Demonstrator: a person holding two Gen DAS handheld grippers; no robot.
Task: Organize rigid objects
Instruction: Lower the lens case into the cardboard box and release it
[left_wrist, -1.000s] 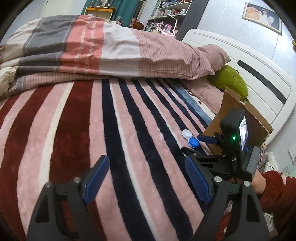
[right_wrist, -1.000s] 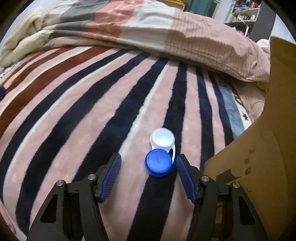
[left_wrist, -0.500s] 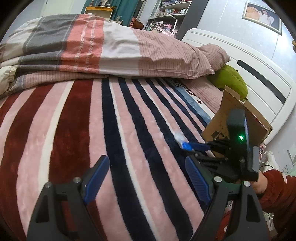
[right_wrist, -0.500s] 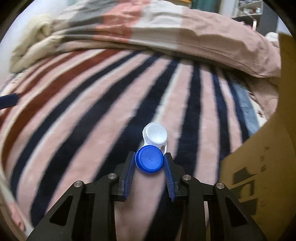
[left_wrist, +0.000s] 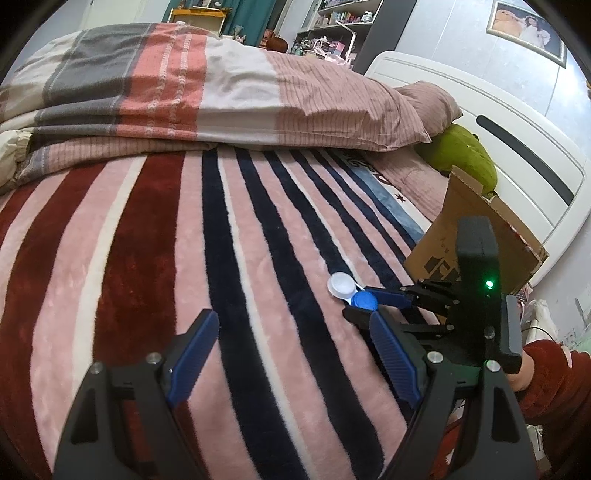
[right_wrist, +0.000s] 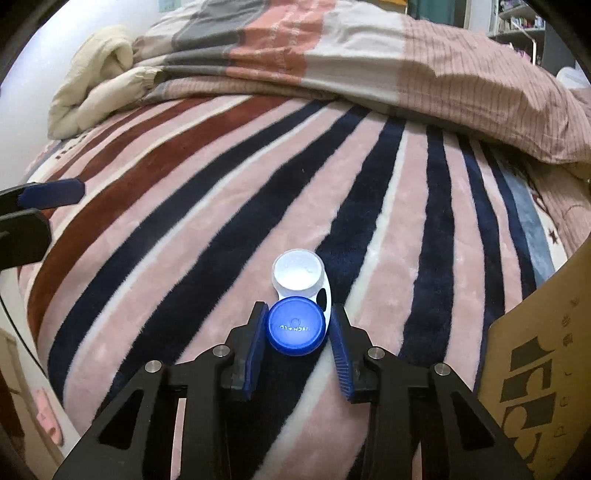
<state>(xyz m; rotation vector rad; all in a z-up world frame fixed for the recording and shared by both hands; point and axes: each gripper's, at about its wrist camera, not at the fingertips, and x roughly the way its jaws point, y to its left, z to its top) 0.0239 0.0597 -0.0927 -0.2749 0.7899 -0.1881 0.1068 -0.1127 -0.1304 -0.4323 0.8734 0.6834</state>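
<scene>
Now the right tongs (right_wrist: 298, 334) pinch the blue-capped end of the contact lens case (right_wrist: 298, 295), lower centre of the right wrist view, w/ the white cap poking out past the tips over the striped blanket (right_wrist: 221, 221) on the bed. Left tongs (left_wrist: 291, 358) hang spread wide at bottom of their view, nothing btwn them. Cardboard box (right_wrist: 535, 369) sits at the right edge, near the case.

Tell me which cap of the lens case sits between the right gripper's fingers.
The blue cap; the white cap lies beyond the right gripper.
</scene>
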